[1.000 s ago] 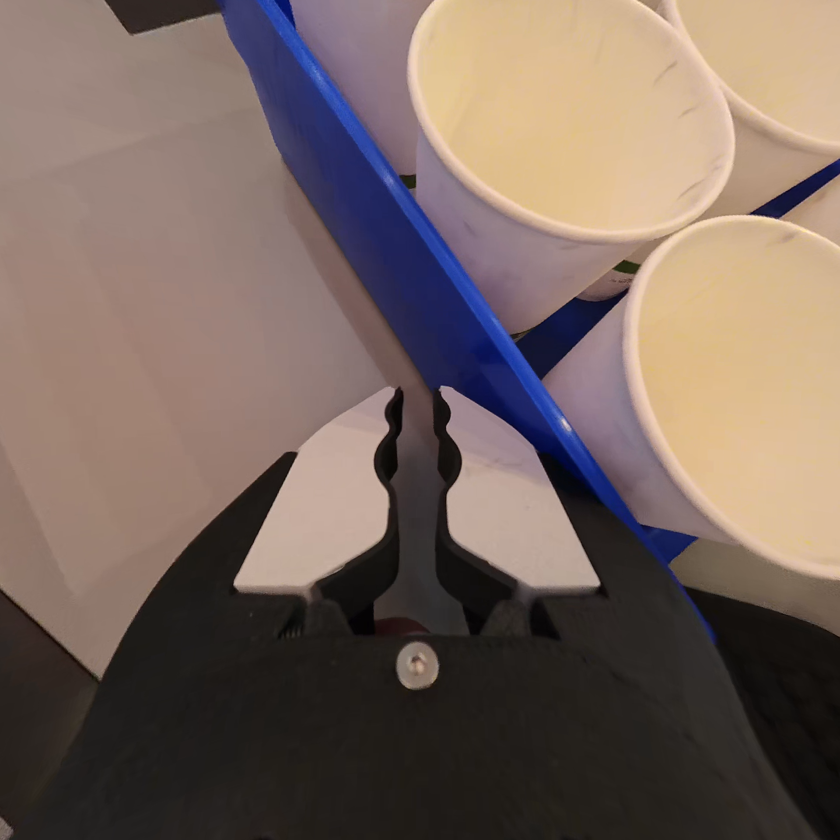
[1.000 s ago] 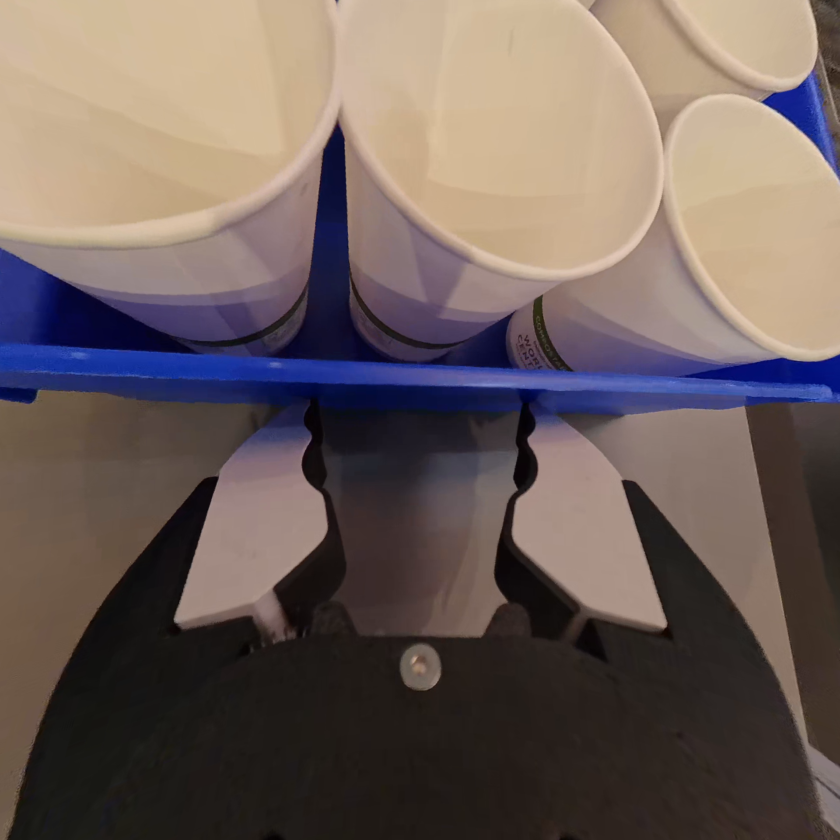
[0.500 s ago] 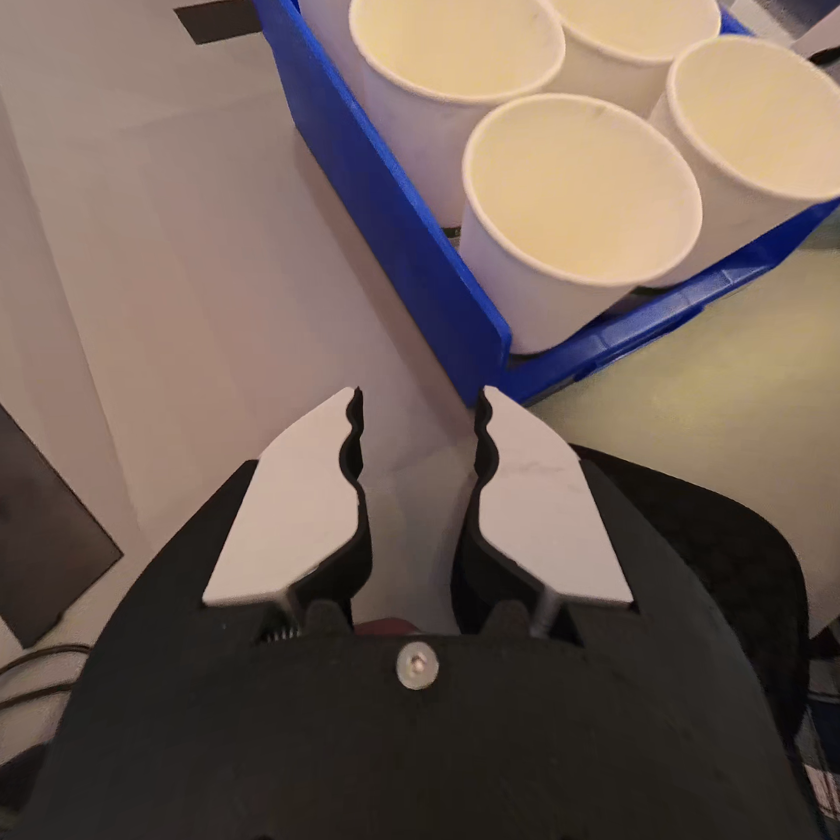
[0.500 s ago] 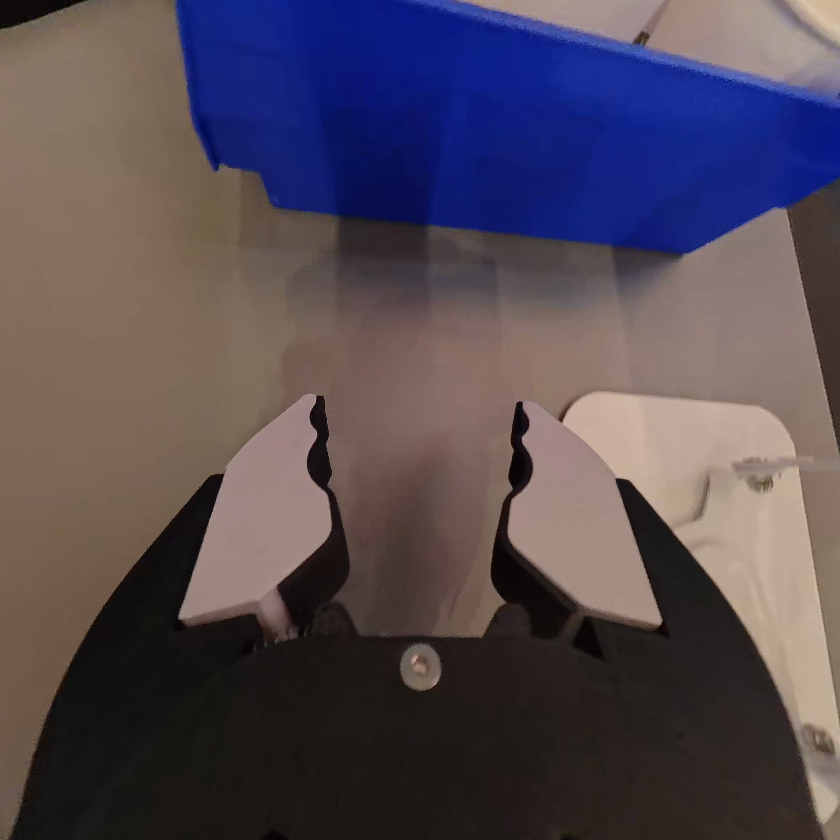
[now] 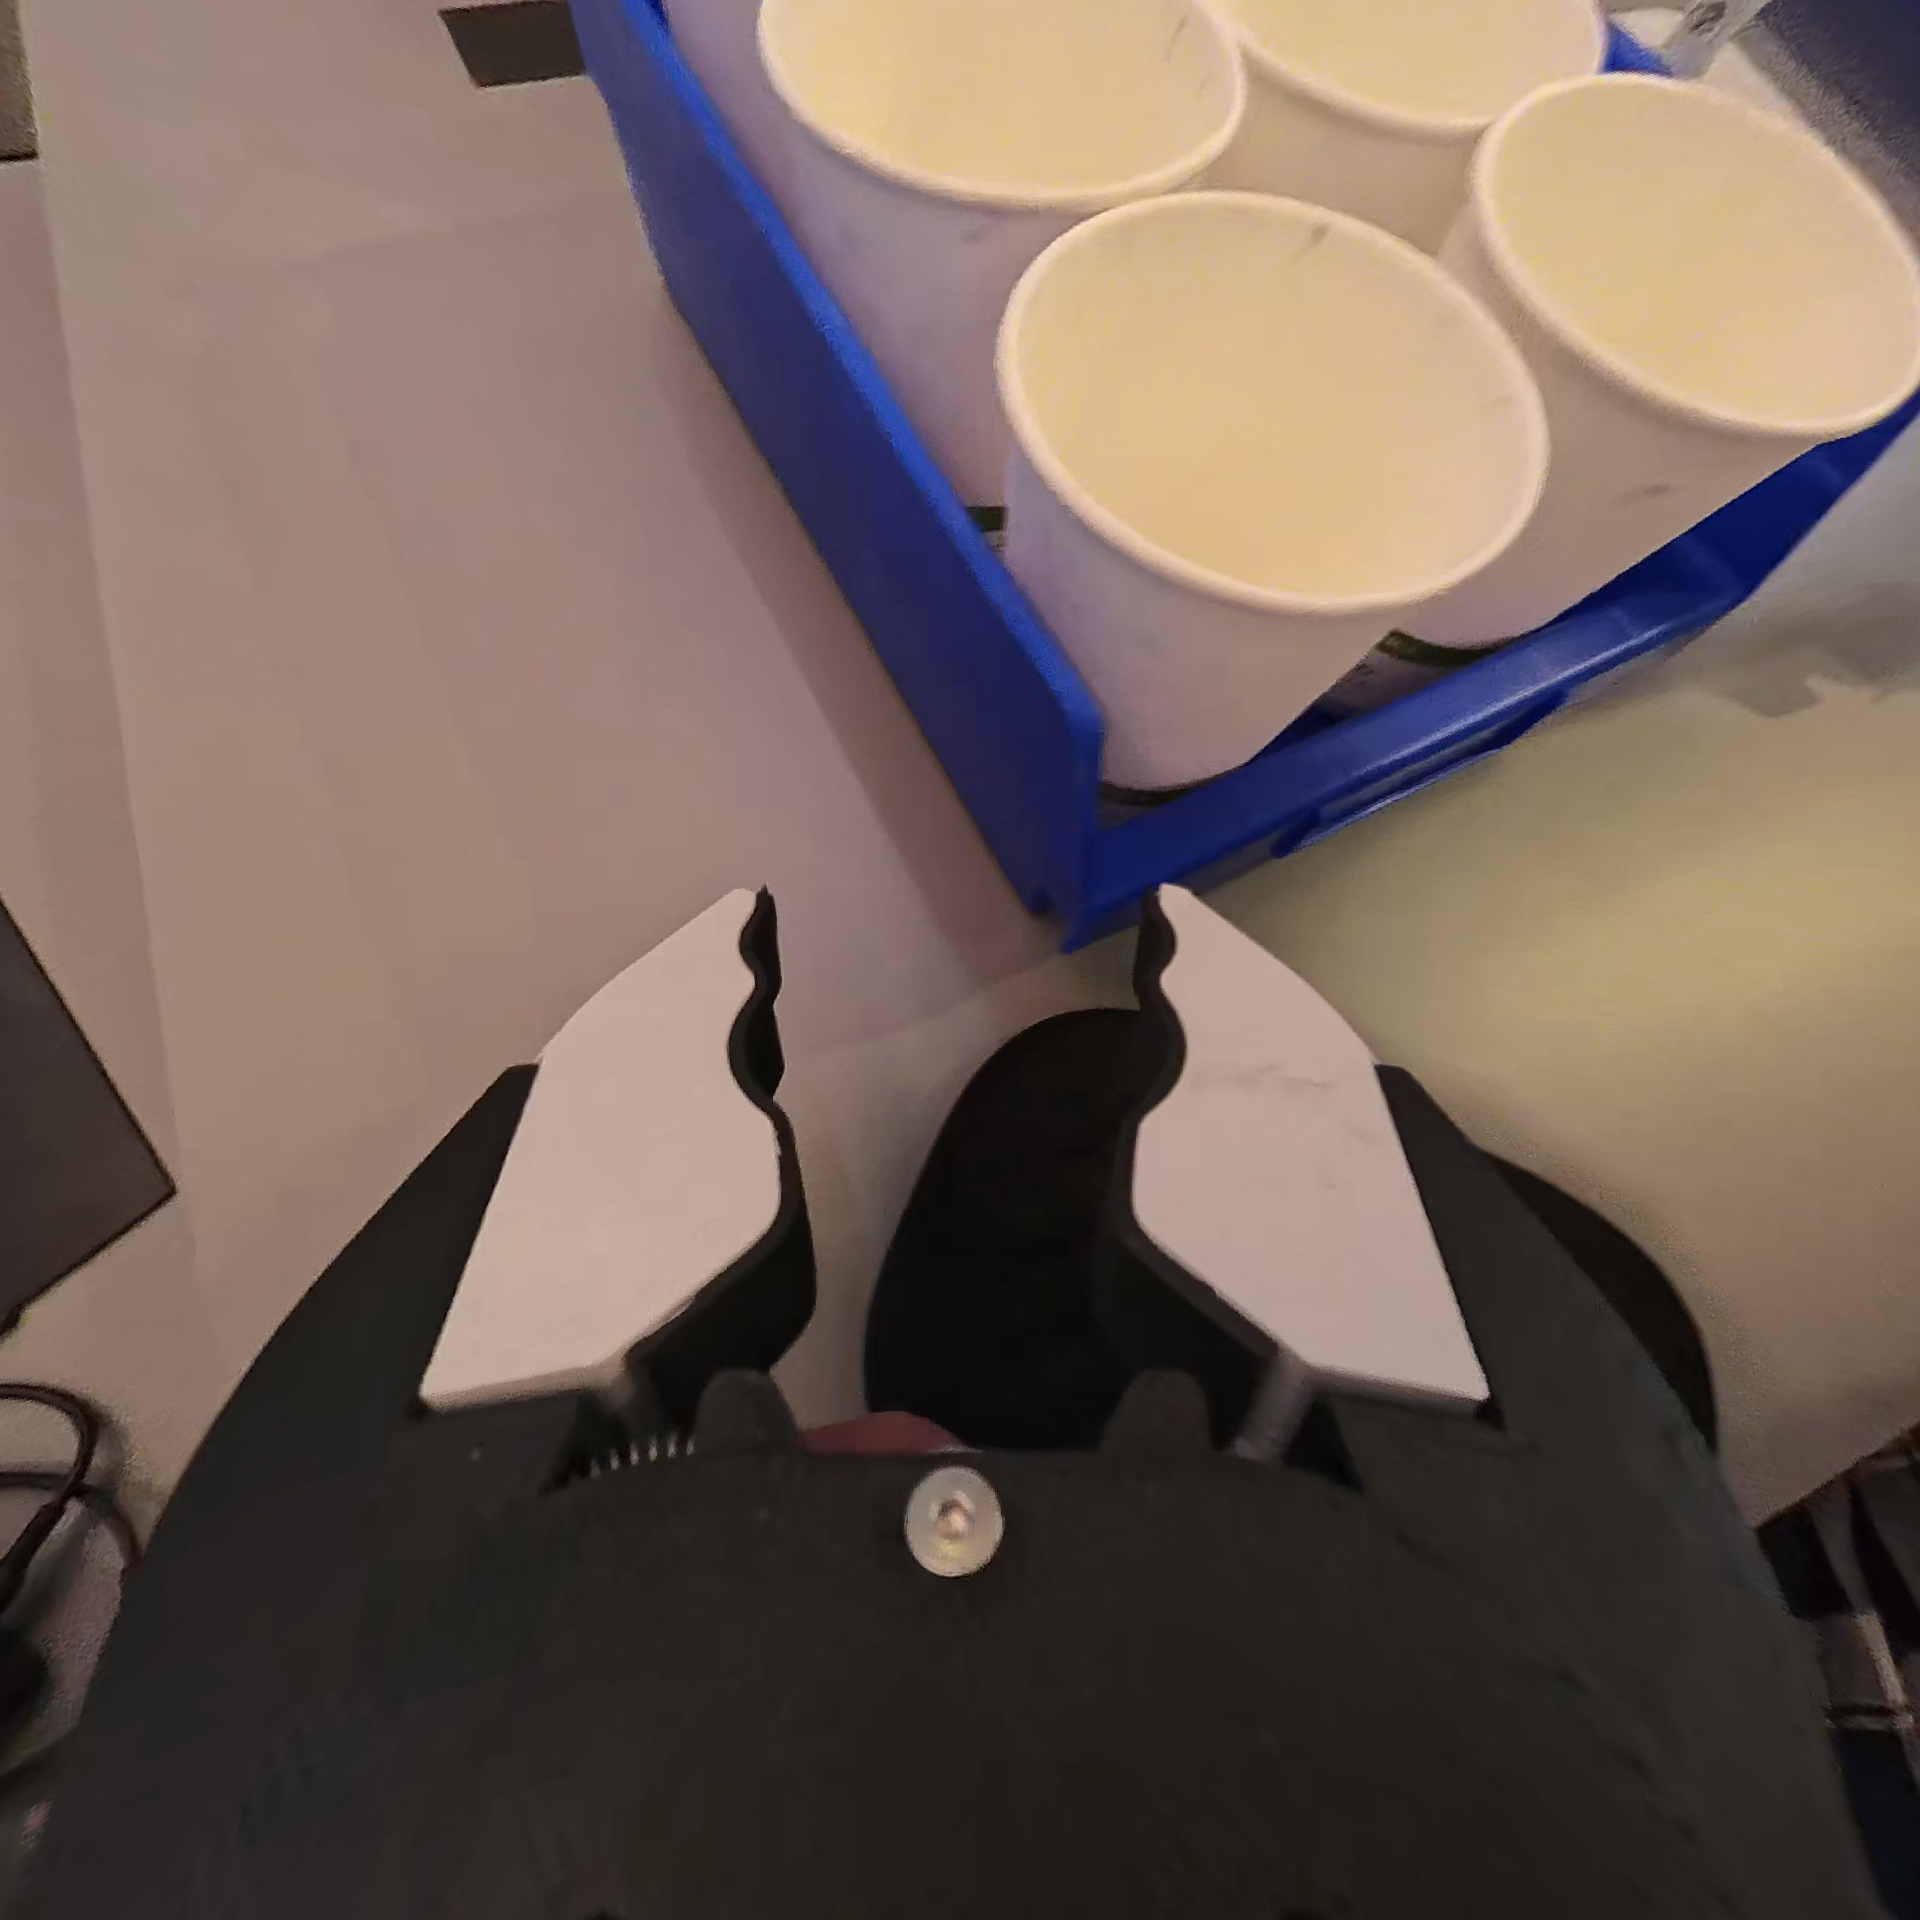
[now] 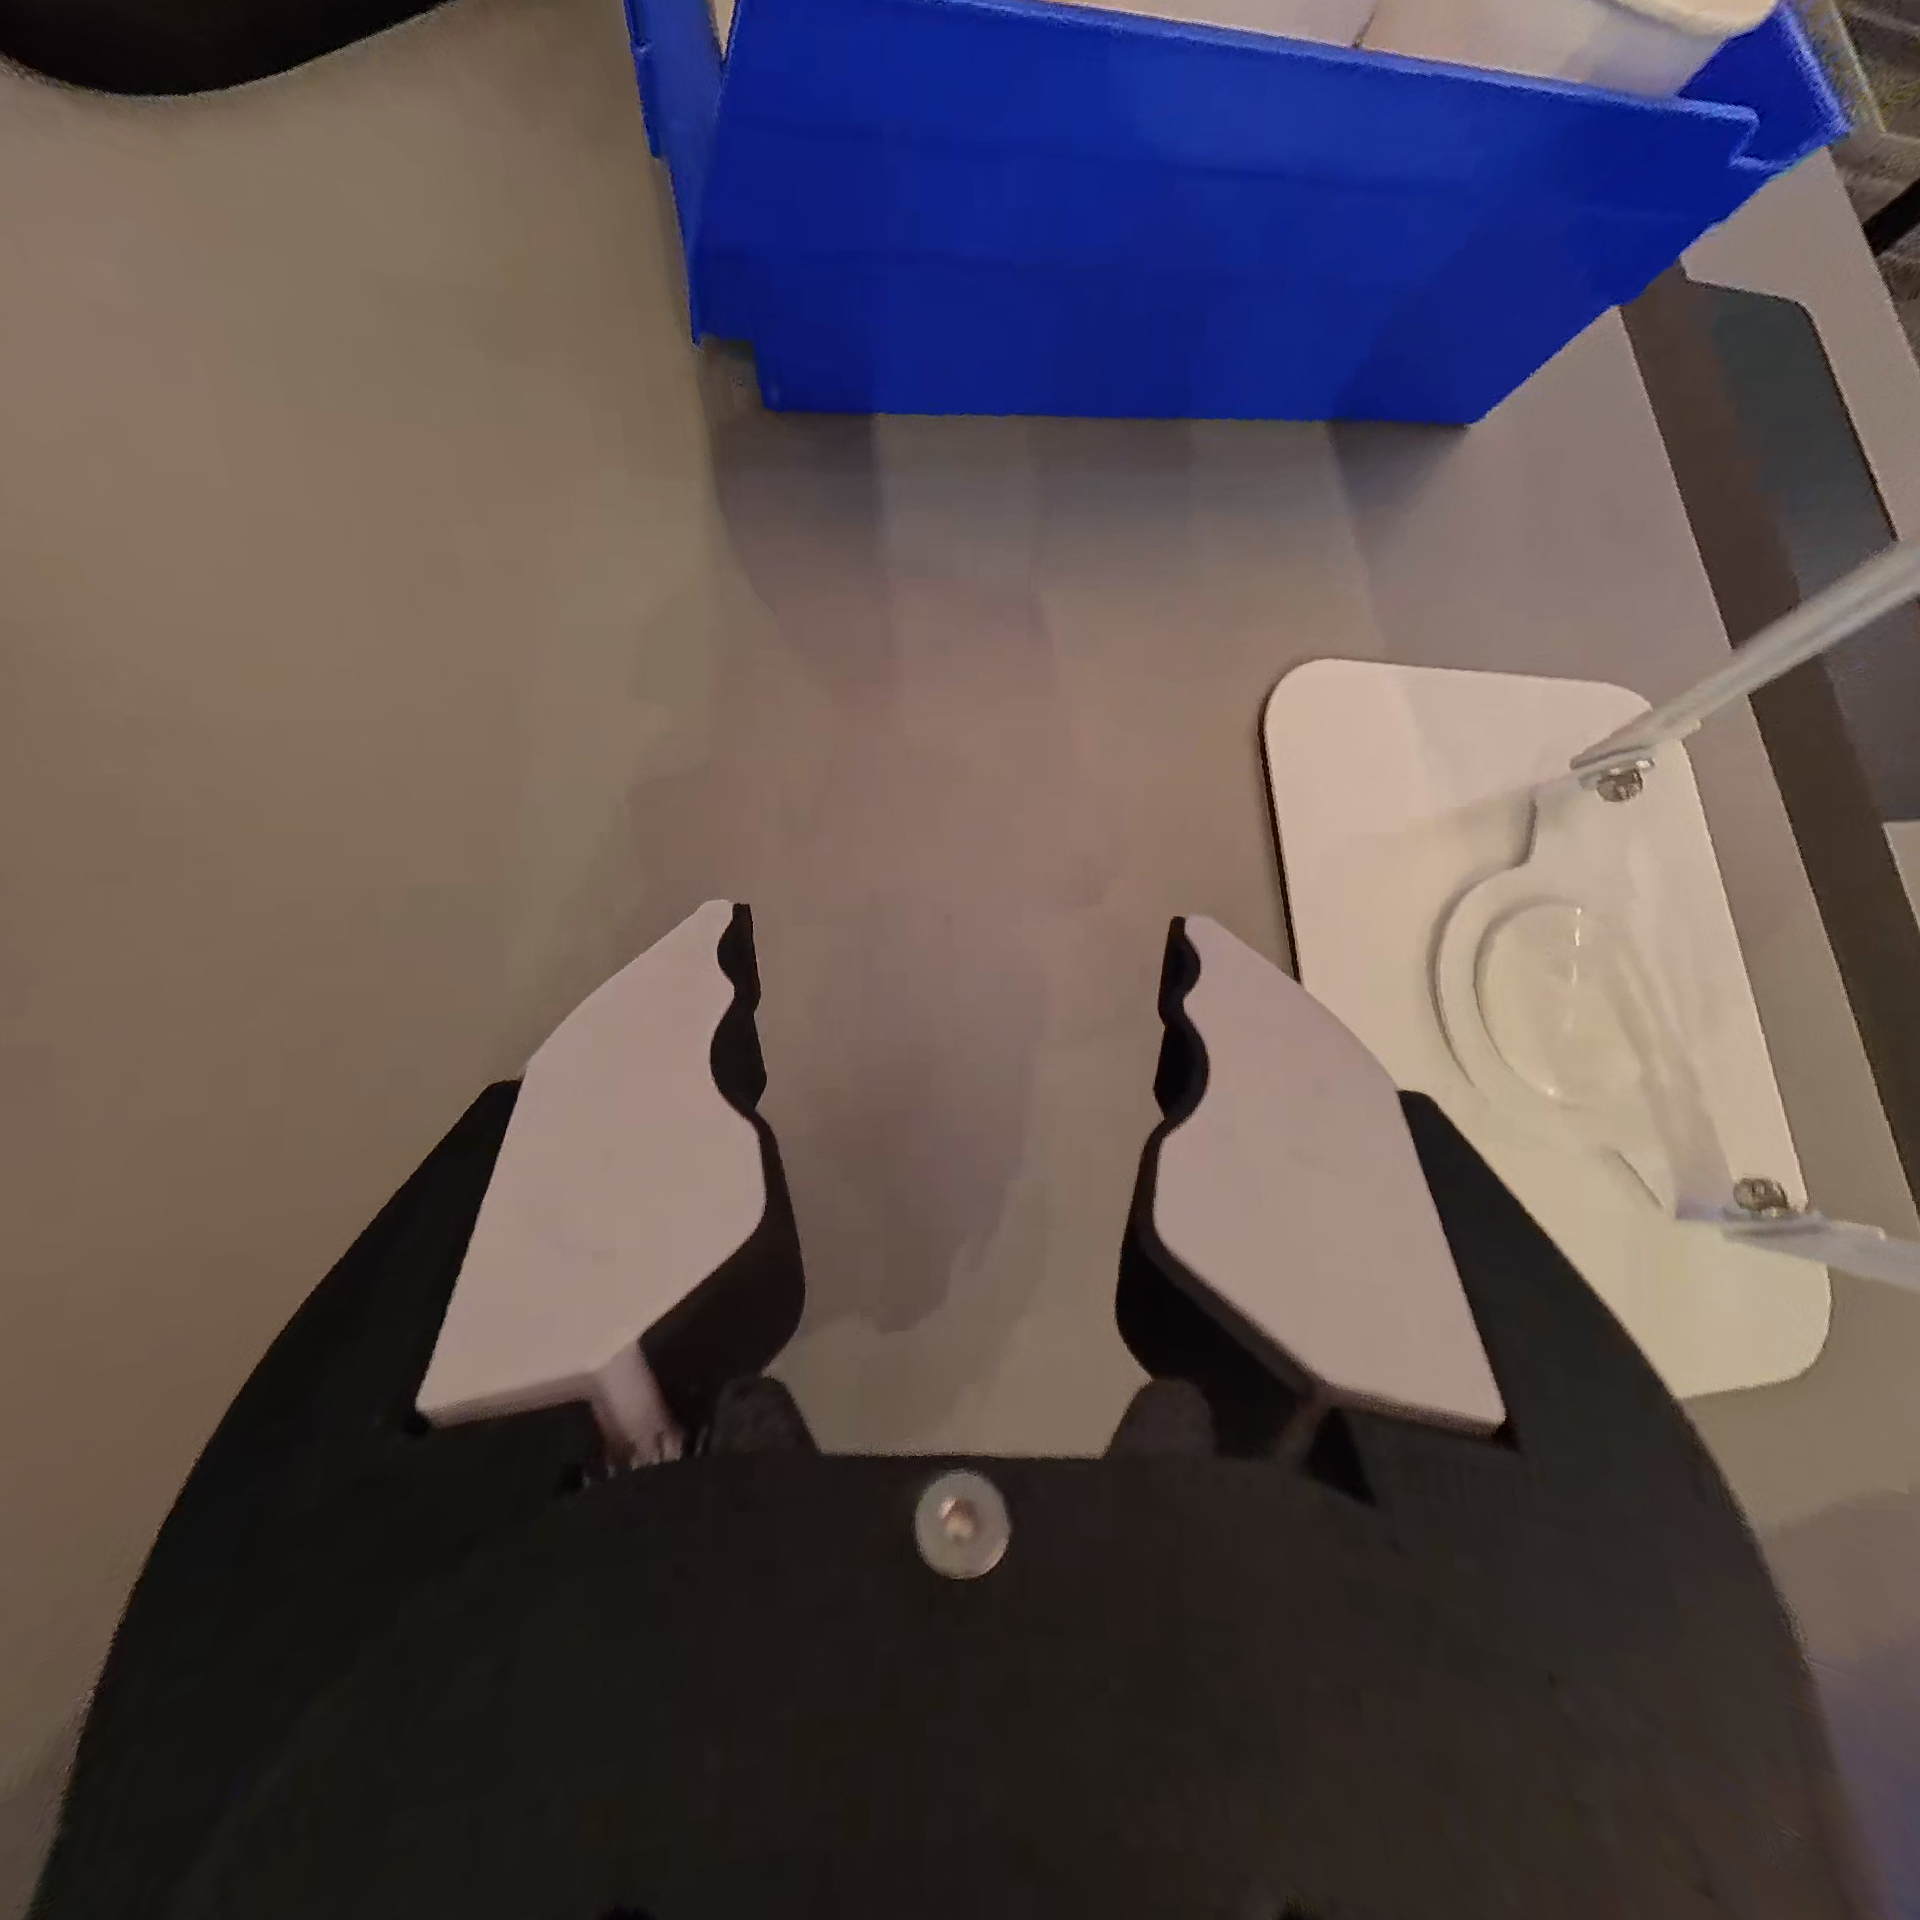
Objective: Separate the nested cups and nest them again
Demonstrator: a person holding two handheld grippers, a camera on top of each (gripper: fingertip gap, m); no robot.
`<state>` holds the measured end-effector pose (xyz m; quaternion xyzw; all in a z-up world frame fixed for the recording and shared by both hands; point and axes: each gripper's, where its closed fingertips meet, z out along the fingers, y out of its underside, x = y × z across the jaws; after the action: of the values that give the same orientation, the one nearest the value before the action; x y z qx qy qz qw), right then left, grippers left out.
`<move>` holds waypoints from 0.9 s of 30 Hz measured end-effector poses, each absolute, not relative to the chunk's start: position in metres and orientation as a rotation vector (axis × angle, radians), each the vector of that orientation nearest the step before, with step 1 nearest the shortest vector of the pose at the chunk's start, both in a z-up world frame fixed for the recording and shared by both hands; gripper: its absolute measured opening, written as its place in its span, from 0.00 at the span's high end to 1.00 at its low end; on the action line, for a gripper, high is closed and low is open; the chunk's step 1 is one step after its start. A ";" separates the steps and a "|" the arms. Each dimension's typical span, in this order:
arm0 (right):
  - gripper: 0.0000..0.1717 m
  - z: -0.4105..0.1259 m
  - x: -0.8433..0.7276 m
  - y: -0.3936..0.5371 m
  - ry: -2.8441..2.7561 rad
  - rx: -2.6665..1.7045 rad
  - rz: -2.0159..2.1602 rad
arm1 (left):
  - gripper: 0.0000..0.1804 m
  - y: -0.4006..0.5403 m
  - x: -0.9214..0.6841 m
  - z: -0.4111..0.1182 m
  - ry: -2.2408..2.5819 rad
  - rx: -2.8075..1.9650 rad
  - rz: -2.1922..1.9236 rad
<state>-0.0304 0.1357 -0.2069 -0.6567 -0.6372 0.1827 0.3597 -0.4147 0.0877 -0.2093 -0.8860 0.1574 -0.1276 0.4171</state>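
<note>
Several white paper cups (image 5: 1262,416) stand upright in a blue bin (image 5: 914,582), seen in the left wrist view at the upper right. My left gripper (image 5: 954,914) is open and empty, above the table just short of the bin's near corner. In the right wrist view the bin (image 6: 1174,239) stands at the top, with cup rims just showing above its wall. My right gripper (image 6: 954,920) is open and empty over bare table, well back from the bin.
A white plate with a clear plastic stand (image 6: 1538,997) lies on the grey table right of my right gripper. A black rounded object (image 5: 1008,1195) shows below my left gripper. A dark panel (image 5: 62,1143) lies at the table's left edge. Tip to tip, the grippers are about 40 cm apart.
My left gripper opened from nearly shut and drew back from the bin's side to its corner. My right gripper pulled back and away from the bin, staying open.
</note>
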 end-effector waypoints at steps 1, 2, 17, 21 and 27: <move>0.57 -0.204 -0.025 0.136 -1.630 -1.699 0.474 | 0.64 0.088 -0.410 -0.208 0.397 -2.220 -0.313; 0.57 -0.201 -0.020 0.136 -1.614 -1.702 0.473 | 0.66 0.090 -0.408 -0.206 0.395 -2.211 -0.278; 0.60 -0.173 0.072 0.154 -1.331 -1.760 0.373 | 0.98 0.126 -0.412 -0.228 0.266 -2.307 -0.129; 0.60 -0.172 0.086 0.157 -1.284 -1.769 0.359 | 0.98 0.136 -0.422 -0.228 0.199 -2.310 -0.128; 0.60 -0.172 0.098 0.158 -1.266 -1.771 0.337 | 0.98 0.151 -0.444 -0.227 0.127 -2.298 -0.096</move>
<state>0.0977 0.1577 -0.1724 -0.7169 -0.5126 0.1363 0.4525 -0.4439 0.1508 -0.2270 -0.9113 0.0504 -0.0382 0.4068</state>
